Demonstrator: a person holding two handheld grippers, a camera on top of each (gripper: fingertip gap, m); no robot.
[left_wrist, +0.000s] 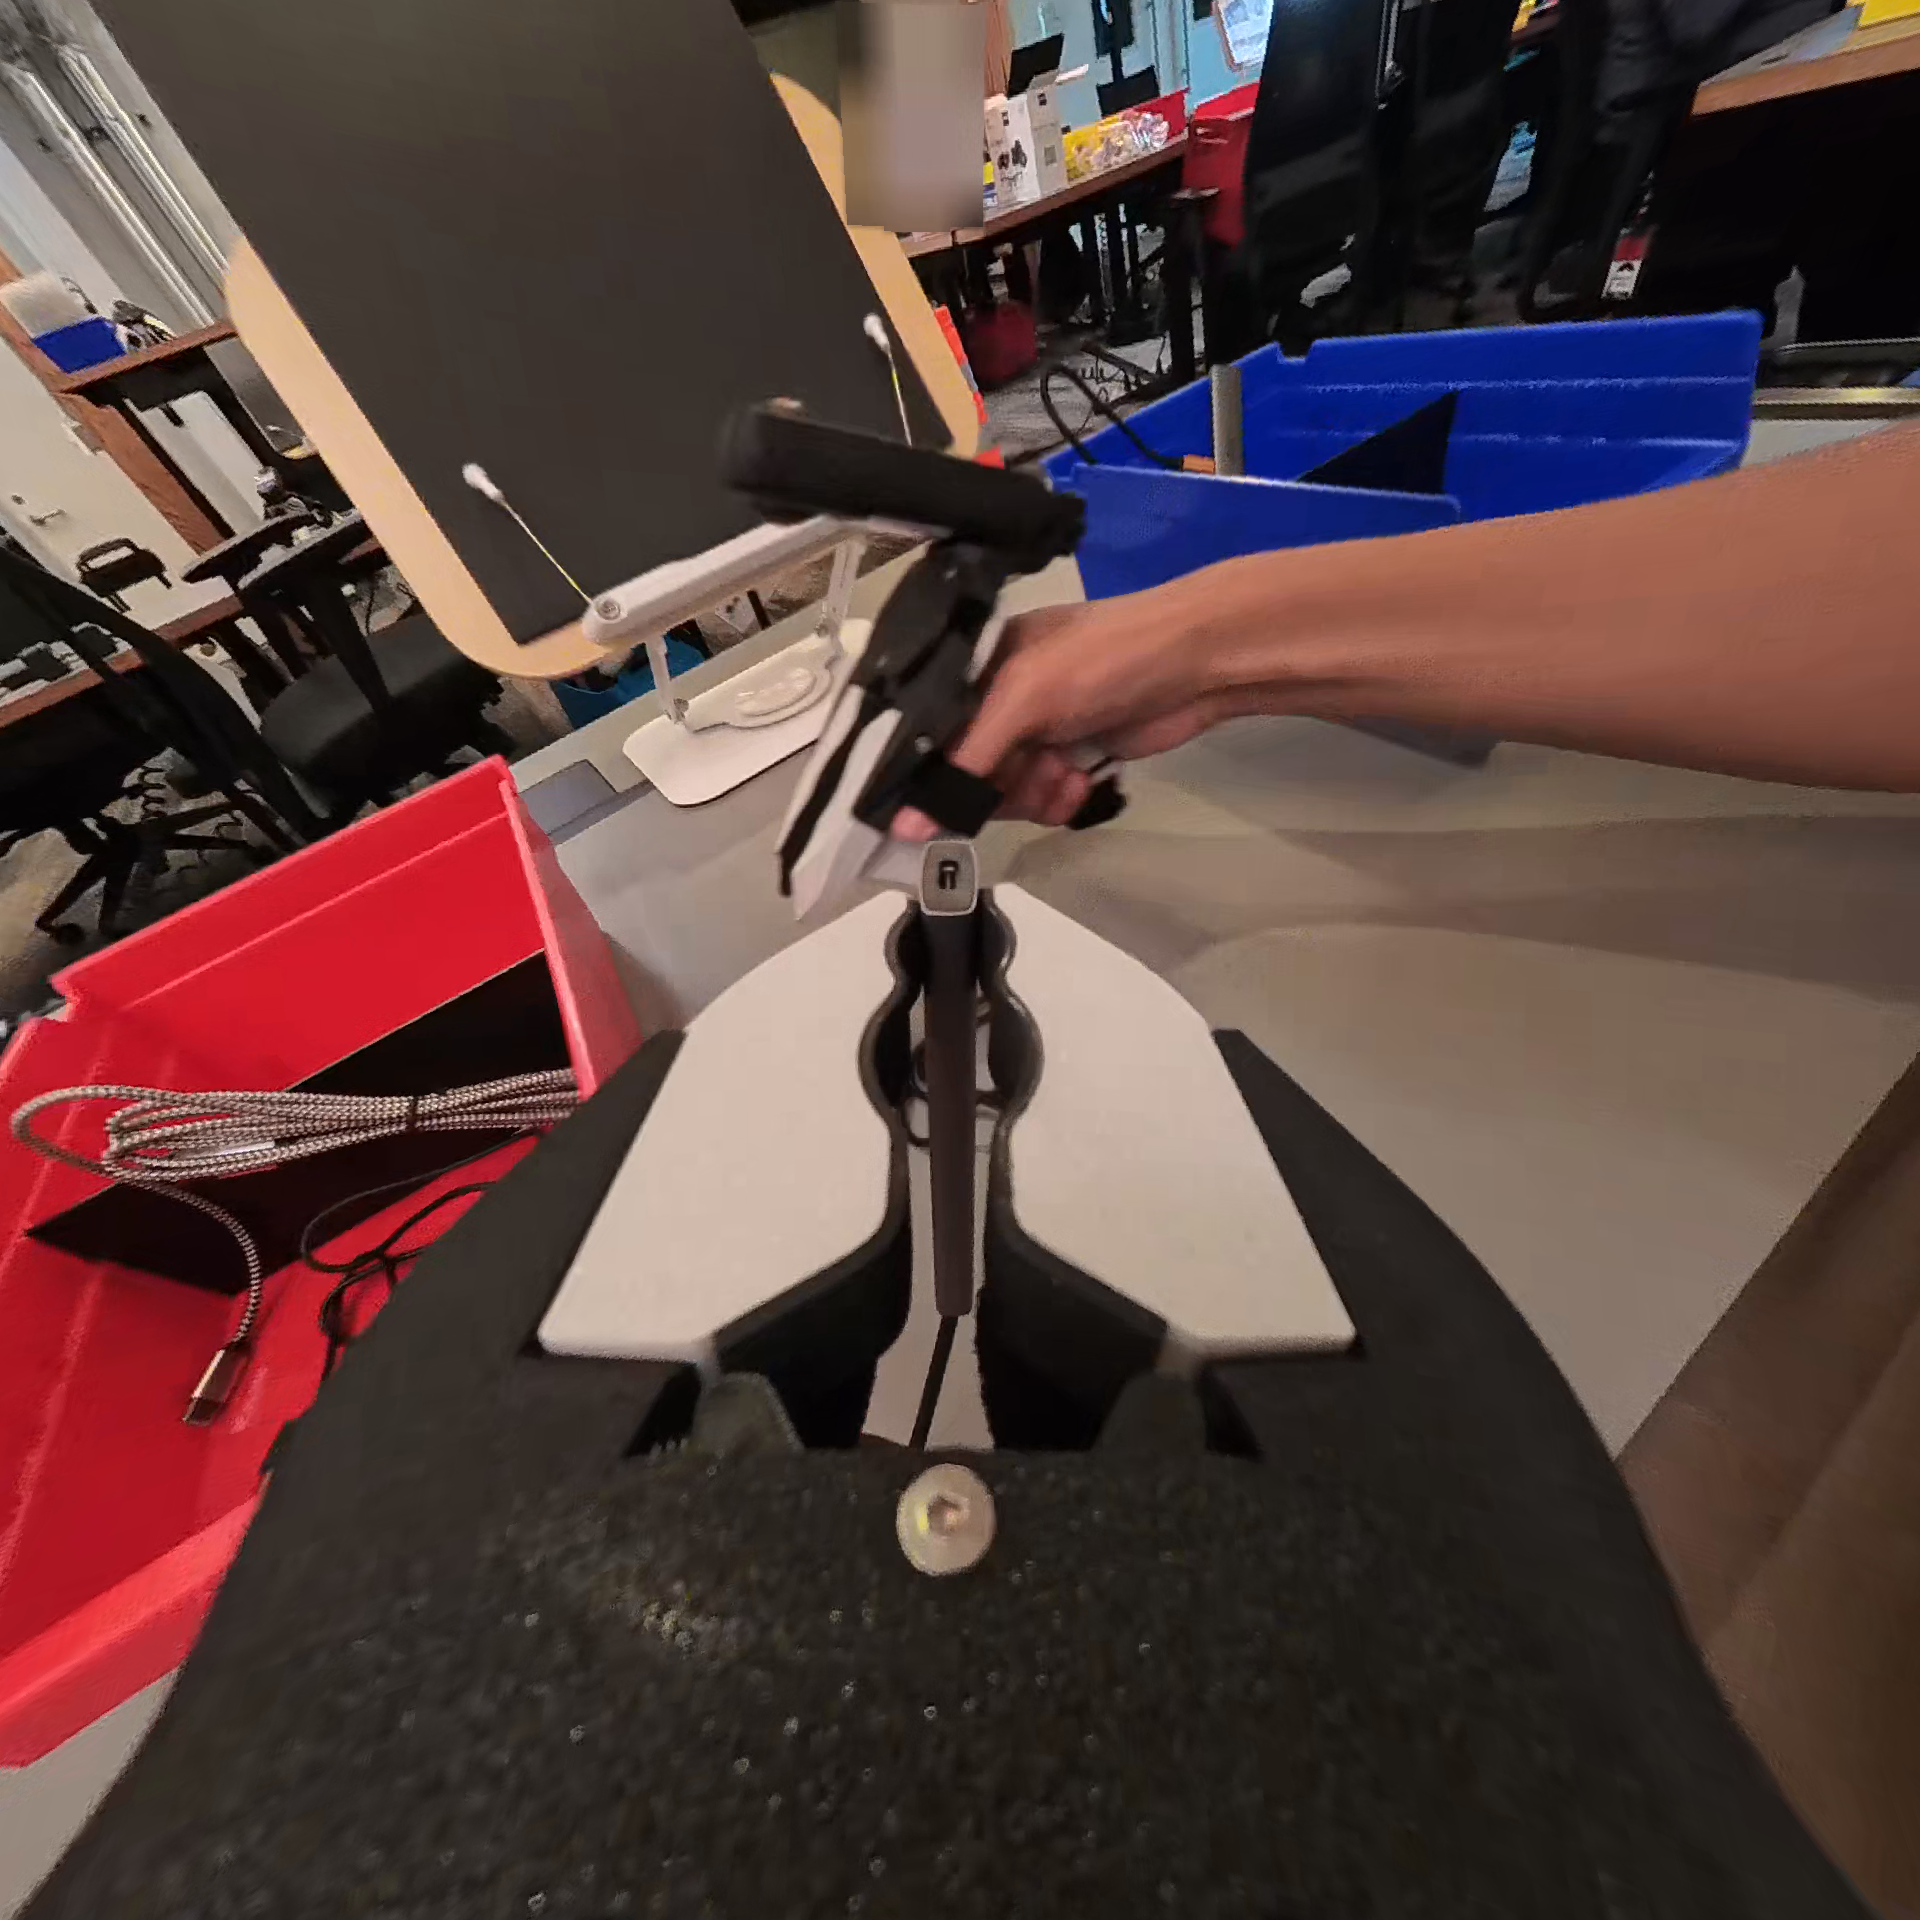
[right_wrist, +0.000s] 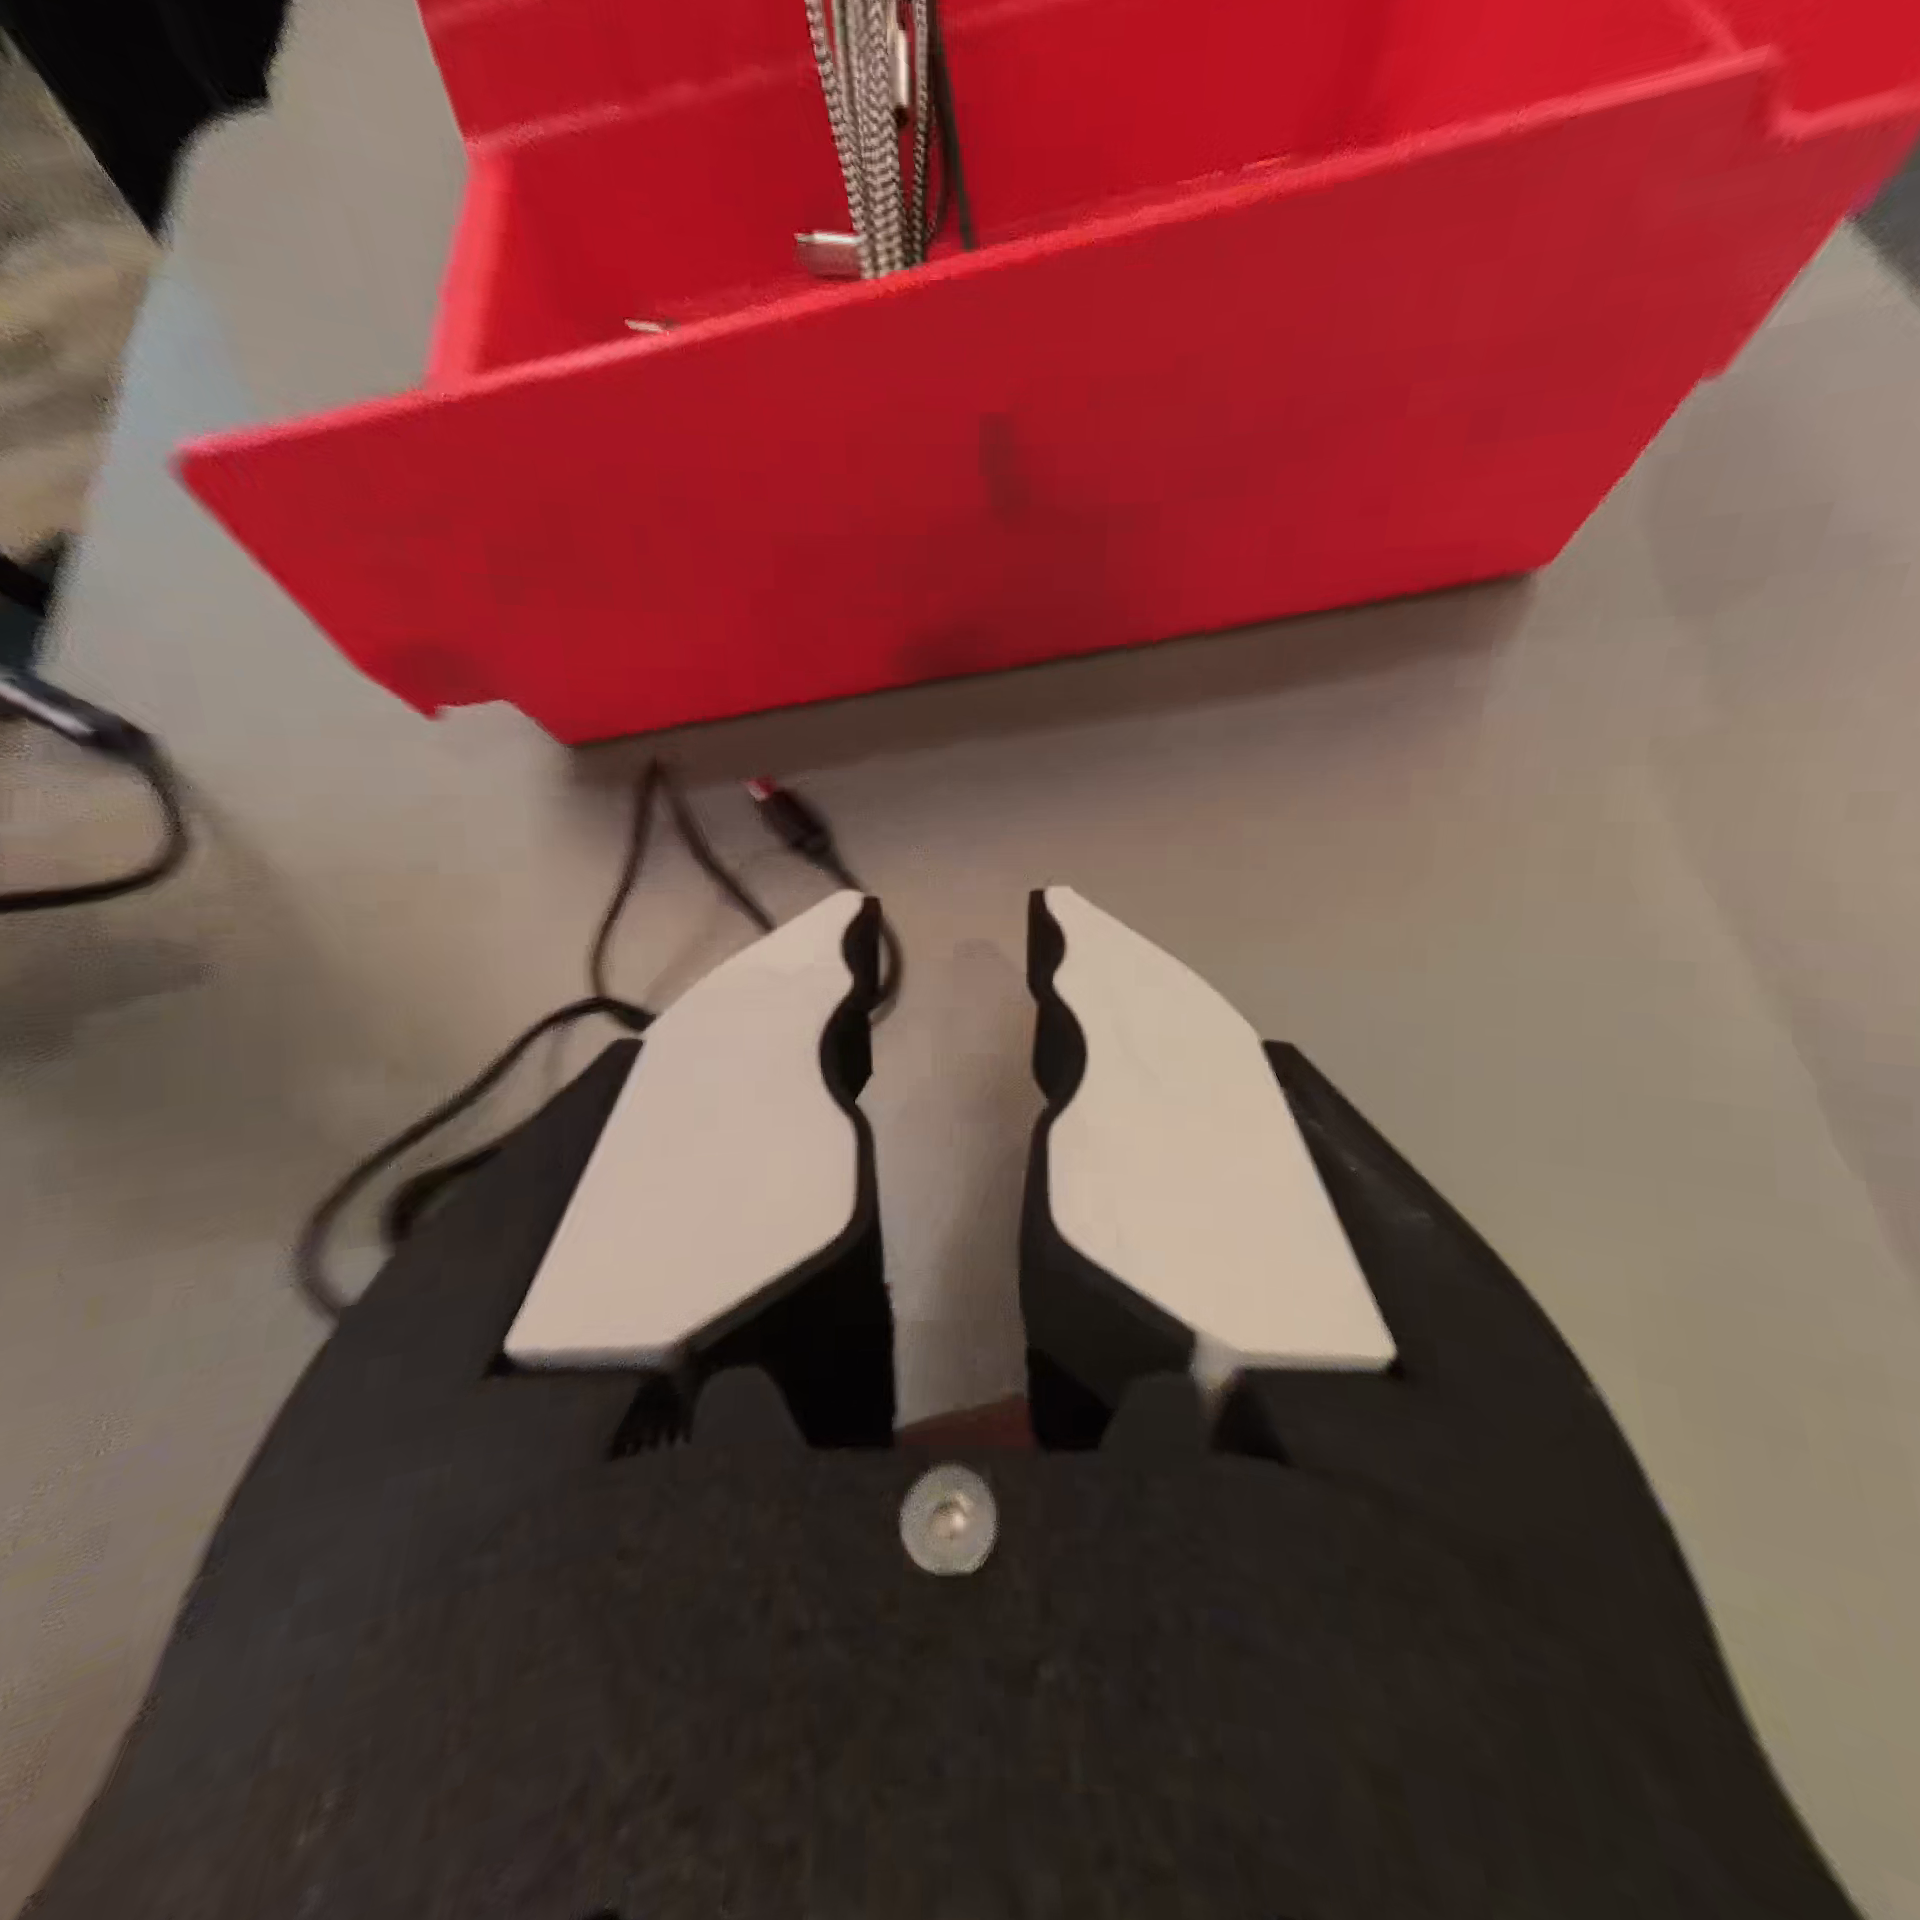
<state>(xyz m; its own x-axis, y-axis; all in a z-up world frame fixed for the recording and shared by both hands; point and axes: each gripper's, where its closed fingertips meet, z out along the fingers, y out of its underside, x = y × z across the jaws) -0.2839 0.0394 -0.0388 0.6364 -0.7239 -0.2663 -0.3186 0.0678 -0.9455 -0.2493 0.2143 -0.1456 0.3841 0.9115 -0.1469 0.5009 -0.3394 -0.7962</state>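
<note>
Black cable plug (left_wrist: 951, 1081) sits pinched lengthwise between the left gripper (left_wrist: 948, 935) fingers, its silver tip pointing forward. Nearby the right gripper (right_wrist: 951, 935), fingers spread and empty, hovers over a thin black cable (right_wrist: 623, 914) on the tabletop (right_wrist: 1455, 935) before the red bin (right_wrist: 935, 499).

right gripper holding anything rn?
No: the right gripper stands open above the table, with only bare surface between its fingers; the thin black cable lies beside them.

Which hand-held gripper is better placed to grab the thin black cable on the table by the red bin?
Probably the right hand-held gripper: it's open beside that cable, while the left hand-held gripper is shut on a black plug.
</note>
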